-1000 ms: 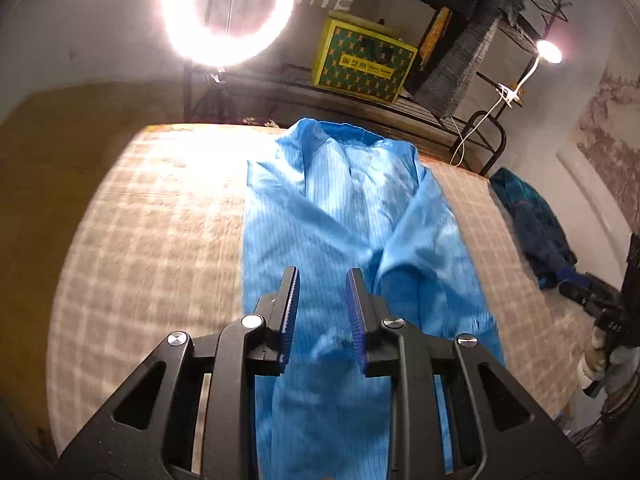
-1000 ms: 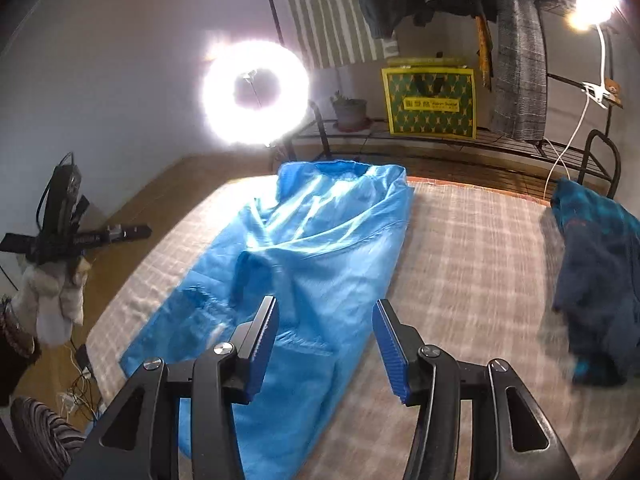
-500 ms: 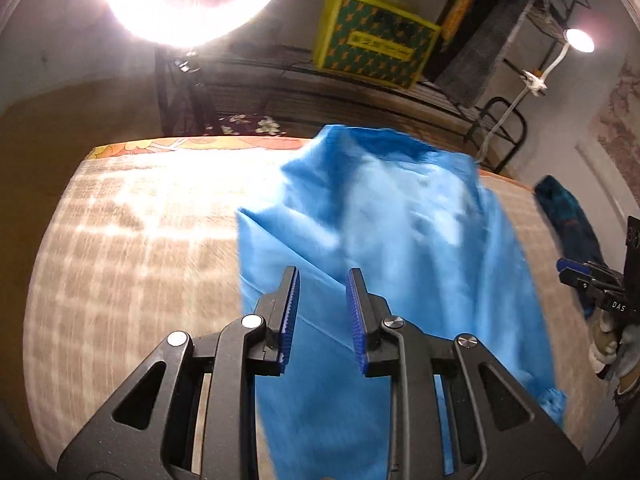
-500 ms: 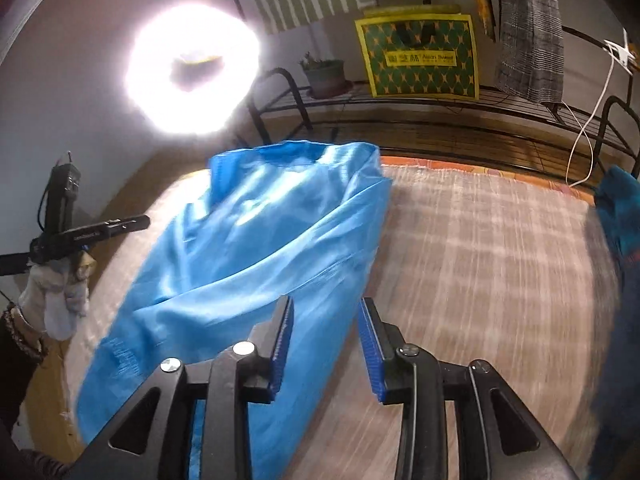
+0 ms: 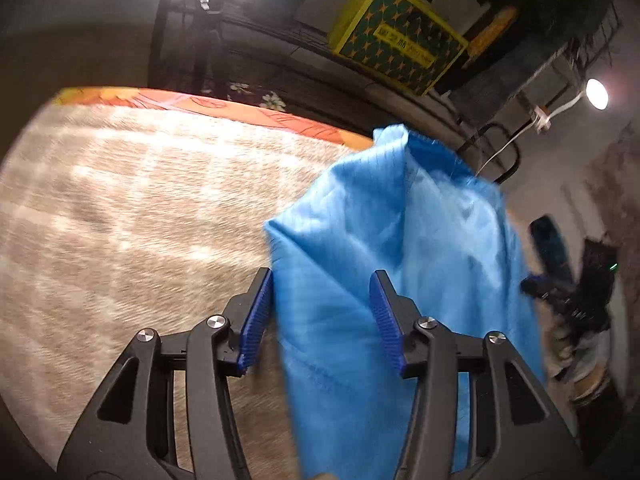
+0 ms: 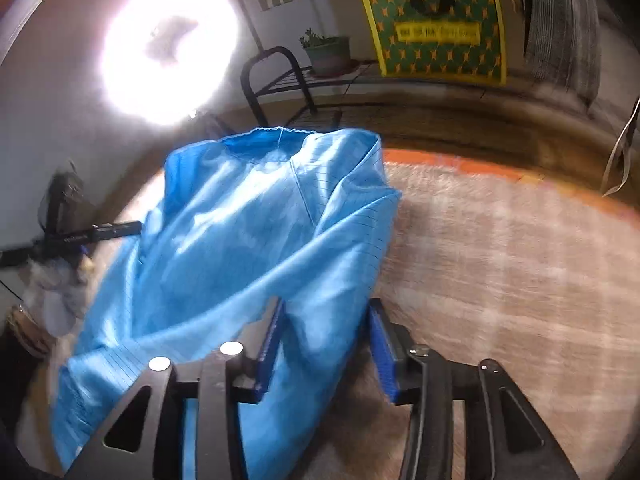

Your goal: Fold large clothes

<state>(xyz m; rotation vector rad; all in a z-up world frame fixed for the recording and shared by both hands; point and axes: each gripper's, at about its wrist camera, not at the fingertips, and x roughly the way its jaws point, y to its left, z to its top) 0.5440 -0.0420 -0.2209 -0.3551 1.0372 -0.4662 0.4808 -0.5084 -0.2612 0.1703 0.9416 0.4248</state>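
The left gripper (image 5: 320,320) and right gripper (image 6: 326,344) are both opening. The blue garment (image 5: 400,240) lies loose between each pair of jaws, released onto the checked blanket (image 5: 140,220).

Glossy, smooth blue cloth garment (image 5: 400,240) on a matt, rough-woven checked beige blanket (image 5: 140,200).

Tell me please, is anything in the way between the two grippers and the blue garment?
Nothing visible. The blue garment already lies between the jaws of the left gripper and the right gripper; both jaws are opening, pads off the cloth.
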